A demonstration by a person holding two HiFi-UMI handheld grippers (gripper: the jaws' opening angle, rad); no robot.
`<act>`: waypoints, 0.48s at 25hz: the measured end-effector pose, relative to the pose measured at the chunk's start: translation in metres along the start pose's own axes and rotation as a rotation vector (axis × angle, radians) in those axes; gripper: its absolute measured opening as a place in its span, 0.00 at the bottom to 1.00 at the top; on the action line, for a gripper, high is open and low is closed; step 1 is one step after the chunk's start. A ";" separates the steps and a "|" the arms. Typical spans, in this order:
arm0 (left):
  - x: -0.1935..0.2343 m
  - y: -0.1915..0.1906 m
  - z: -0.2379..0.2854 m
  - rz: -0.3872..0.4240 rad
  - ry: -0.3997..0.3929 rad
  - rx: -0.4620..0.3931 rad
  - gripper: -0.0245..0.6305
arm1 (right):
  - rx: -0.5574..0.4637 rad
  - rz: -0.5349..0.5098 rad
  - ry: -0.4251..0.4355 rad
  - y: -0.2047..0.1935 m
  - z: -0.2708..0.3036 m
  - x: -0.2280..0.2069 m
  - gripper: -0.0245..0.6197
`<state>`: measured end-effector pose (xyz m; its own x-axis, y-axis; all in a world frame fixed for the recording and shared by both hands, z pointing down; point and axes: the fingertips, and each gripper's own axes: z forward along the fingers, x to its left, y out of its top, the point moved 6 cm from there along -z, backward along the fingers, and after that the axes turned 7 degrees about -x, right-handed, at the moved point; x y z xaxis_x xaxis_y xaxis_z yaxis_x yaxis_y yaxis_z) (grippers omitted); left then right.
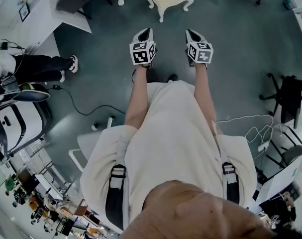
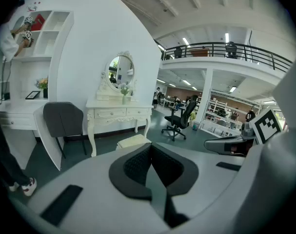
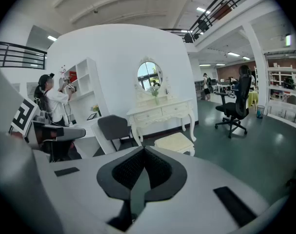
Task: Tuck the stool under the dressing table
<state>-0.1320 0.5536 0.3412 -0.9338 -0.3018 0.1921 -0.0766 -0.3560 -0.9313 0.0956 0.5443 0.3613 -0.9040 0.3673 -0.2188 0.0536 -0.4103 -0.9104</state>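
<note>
The stool (image 3: 174,143) is low, with a pale cream cushion and white curved legs. It stands upright on the dark floor (image 3: 245,145), in front of the dressing table (image 3: 160,113) and apart from it, not under it. The dressing table is white, with carved drawers, curved legs and an oval mirror (image 3: 149,75), against the white wall (image 3: 113,52).

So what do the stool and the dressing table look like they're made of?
The stool has a cream padded top, probably fabric, on white curved legs, likely painted wood. The dressing table shows the same white painted finish with carved trim; probably wood too.
</note>
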 end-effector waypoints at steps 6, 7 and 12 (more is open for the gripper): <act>-0.019 -0.001 0.003 0.042 -0.001 -0.002 0.06 | 0.010 0.014 0.031 -0.001 -0.006 -0.003 0.10; -0.022 -0.002 0.004 0.078 -0.003 0.005 0.06 | 0.023 0.037 0.051 -0.001 -0.005 -0.003 0.10; -0.035 0.000 0.009 0.190 -0.019 0.018 0.06 | 0.030 0.103 0.223 0.005 -0.004 0.013 0.10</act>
<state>-0.0956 0.5563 0.3377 -0.9241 -0.3816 0.0192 0.1072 -0.3071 -0.9456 0.0857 0.5505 0.3526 -0.7782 0.4963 -0.3848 0.1249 -0.4782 -0.8693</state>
